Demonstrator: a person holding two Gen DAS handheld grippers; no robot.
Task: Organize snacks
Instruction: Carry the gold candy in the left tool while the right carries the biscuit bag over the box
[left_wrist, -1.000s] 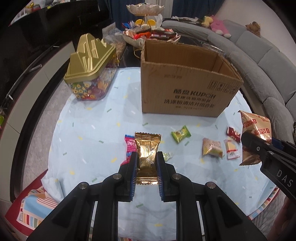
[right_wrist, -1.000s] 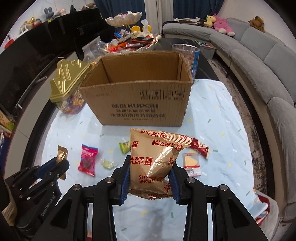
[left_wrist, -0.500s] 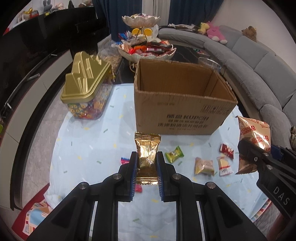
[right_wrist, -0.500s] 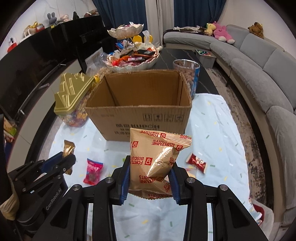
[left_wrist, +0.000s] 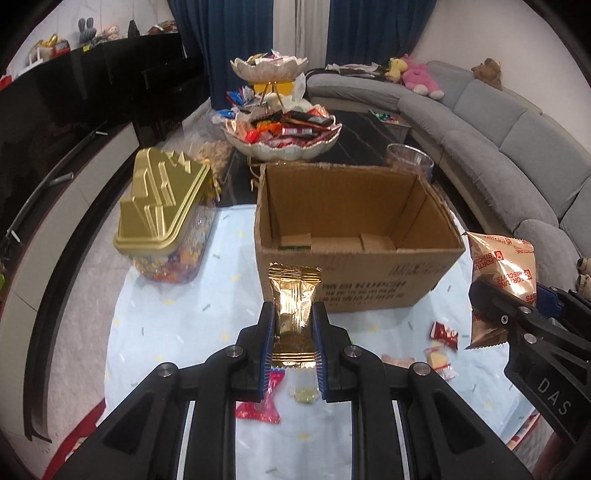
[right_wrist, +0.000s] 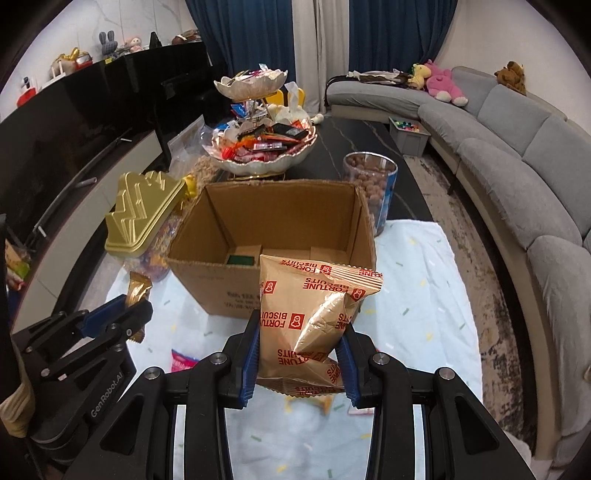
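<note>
My left gripper (left_wrist: 293, 317) is shut on a gold foil snack packet (left_wrist: 293, 295), held upright above the table just in front of the open cardboard box (left_wrist: 354, 284). My right gripper (right_wrist: 300, 332) is shut on a tan Fortune Biscuits bag (right_wrist: 306, 306), raised before the same box (right_wrist: 221, 291). Each gripper shows in the other's view: the right one (left_wrist: 491, 295) with its bag (left_wrist: 502, 262) at the right edge, the left one (right_wrist: 140, 314) with the gold packet (right_wrist: 137, 291) at the left. The box looks nearly empty inside.
Small wrapped snacks lie on the pale blue tablecloth (left_wrist: 184, 317): a pink one (left_wrist: 258, 406), a red one (left_wrist: 443, 332), a yellow-white one (left_wrist: 437, 360). A gold-lidded candy jar (left_wrist: 162, 206) stands left of the box. Behind it are a tiered snack bowl (left_wrist: 280, 144) and a clear jar (right_wrist: 371, 184). A grey sofa (right_wrist: 517, 155) curves along the right.
Both grippers have risen with their packets and moved closer to the box. The box's inside now shows, and the loose snacks on the cloth have dropped lower in both views.
</note>
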